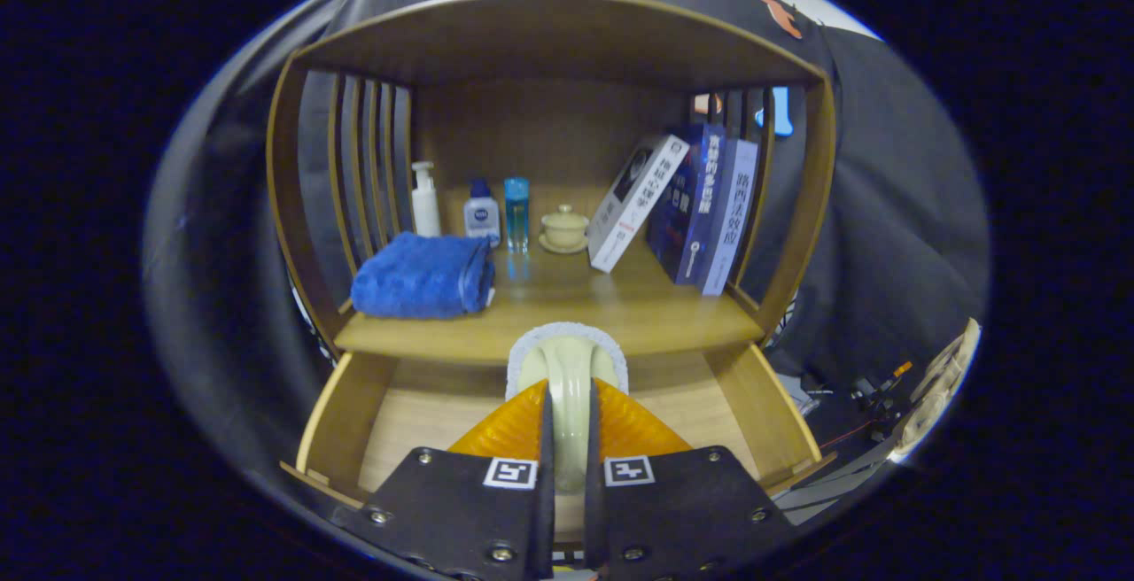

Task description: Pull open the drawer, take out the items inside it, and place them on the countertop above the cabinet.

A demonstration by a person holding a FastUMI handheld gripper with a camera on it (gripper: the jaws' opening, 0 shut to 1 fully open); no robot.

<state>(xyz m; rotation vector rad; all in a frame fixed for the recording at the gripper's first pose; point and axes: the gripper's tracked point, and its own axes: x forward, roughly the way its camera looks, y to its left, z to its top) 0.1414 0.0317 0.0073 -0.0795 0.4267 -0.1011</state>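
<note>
One brush [567, 368] with a cream handle and a white fringed head is clamped between both fingers of the gripper [568, 417], which is held level above the pulled-open drawer [337, 413], pointing at the countertop [620, 315]. On the countertop are counted one folded blue towel [423, 275], three bottles [481, 209], one lidded cup [564, 227] and three books [691, 205], leaning.
</note>
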